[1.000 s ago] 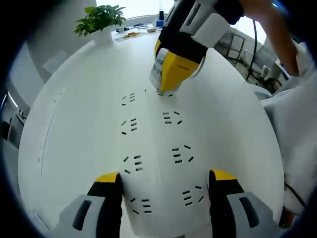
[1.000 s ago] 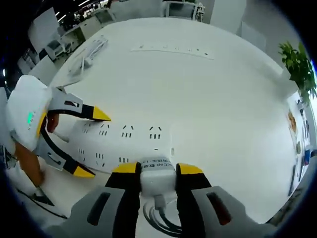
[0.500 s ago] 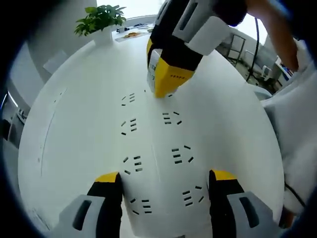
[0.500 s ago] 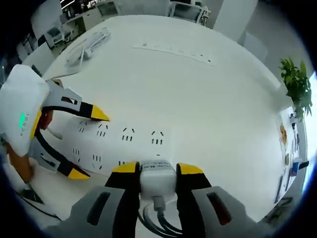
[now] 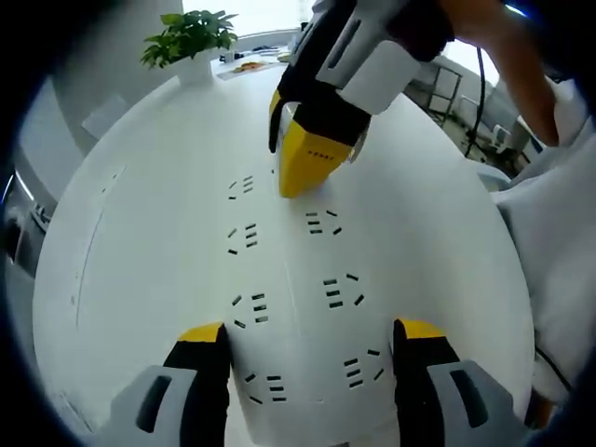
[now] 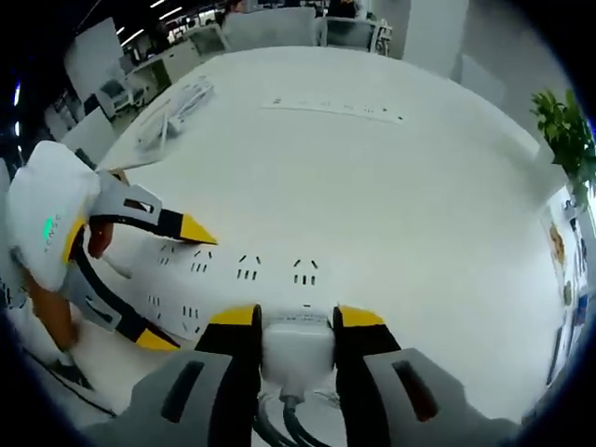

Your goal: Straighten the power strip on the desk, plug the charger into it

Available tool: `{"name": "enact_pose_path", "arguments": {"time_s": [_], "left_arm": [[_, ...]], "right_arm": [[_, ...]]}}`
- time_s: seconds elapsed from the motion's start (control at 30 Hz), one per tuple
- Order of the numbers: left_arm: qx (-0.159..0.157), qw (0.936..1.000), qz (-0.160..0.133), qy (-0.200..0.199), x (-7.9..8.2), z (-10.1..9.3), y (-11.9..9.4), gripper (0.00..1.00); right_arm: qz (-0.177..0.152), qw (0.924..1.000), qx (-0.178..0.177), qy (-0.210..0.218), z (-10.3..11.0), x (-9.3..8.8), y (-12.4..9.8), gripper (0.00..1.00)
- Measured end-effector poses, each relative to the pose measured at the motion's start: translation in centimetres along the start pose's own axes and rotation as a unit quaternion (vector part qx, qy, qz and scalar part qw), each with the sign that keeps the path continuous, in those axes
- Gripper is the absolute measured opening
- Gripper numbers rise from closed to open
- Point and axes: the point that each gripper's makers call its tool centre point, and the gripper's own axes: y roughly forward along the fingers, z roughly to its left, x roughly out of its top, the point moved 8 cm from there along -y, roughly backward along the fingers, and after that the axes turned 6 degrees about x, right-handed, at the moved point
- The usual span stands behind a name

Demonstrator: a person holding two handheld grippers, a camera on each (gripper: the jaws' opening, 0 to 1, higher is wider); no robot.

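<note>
A white power strip [image 5: 291,270] with two rows of sockets lies on the white desk [image 5: 140,233], running away from my left gripper [image 5: 309,333]. That gripper is open, one jaw on each side of the strip's near end. In the right gripper view the same strip [image 6: 265,272] lies crosswise, with the left gripper [image 6: 177,284] straddling its left end. My right gripper [image 6: 296,317] is shut on a white charger [image 6: 296,343], whose cable [image 6: 279,430] hangs below. In the left gripper view the right gripper [image 5: 305,172] hovers yellow-tipped over the strip's far sockets, hiding the charger.
A potted plant [image 5: 189,35] stands at the desk's far edge. A second long strip [image 6: 335,107] and a bundle of white cable [image 6: 172,104] lie across the desk. A person's sleeve [image 5: 549,233] is at the right. Office chairs stand beyond the desk.
The right gripper with the charger has shifted a little and tilted over the strip's far end. The left gripper has stayed put around the strip.
</note>
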Motion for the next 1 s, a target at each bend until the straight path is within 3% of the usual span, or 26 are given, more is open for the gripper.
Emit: {"name": "enact_pose_path", "arguments": {"time_s": [0.1,0.17,0.23,0.27,0.43,0.6,0.63,0.77,0.83,1.0], "left_arm": [[0.0,1.0,-0.002,0.0,-0.1,0.1,0.0,0.72],[0.0,1.0,-0.002,0.0,-0.1,0.2,0.0,0.72],[-0.001,1.0,-0.003,0.0,-0.2,0.2,0.0,0.72],[-0.002,1.0,-0.004,0.0,-0.2,0.2,-0.1,0.72],[-0.002,1.0,-0.005,0.0,-0.2,0.2,0.0,0.72],[-0.001,1.0,-0.004,0.0,-0.1,0.0,0.0,0.72],[-0.001,1.0,-0.004,0.0,-0.1,-0.1,0.0,0.72],[0.0,1.0,-0.004,-0.001,0.0,-0.2,0.1,0.72],[0.0,1.0,-0.005,-0.001,0.0,-0.2,0.2,0.72],[-0.001,1.0,-0.005,0.0,0.1,-0.2,0.3,0.72]], "right_arm": [[-0.046,0.9986,0.021,-0.016,0.5,0.7,-0.7,0.35],[-0.08,0.9959,0.035,-0.026,0.7,1.1,-1.3,0.49],[-0.107,0.9926,0.044,-0.037,0.8,1.5,-2.4,0.7],[-0.122,0.9899,0.049,-0.051,0.9,1.7,-3.1,0.73],[-0.128,0.9845,0.032,-0.115,0.4,1.3,-5.9,0.74],[-0.088,0.9875,0.005,-0.131,-0.3,-0.2,-5.9,0.62],[-0.07,0.9943,-0.007,-0.079,-0.4,-1.0,-5.2,0.57],[-0.049,0.9978,0.029,-0.034,-0.3,-1.8,-3.6,0.3],[-0.051,0.9972,0.039,-0.038,-0.2,-1.6,-3.4,0.25],[-0.023,0.9993,0.03,0.008,-0.2,-1.5,-3.4,0.24]]}}
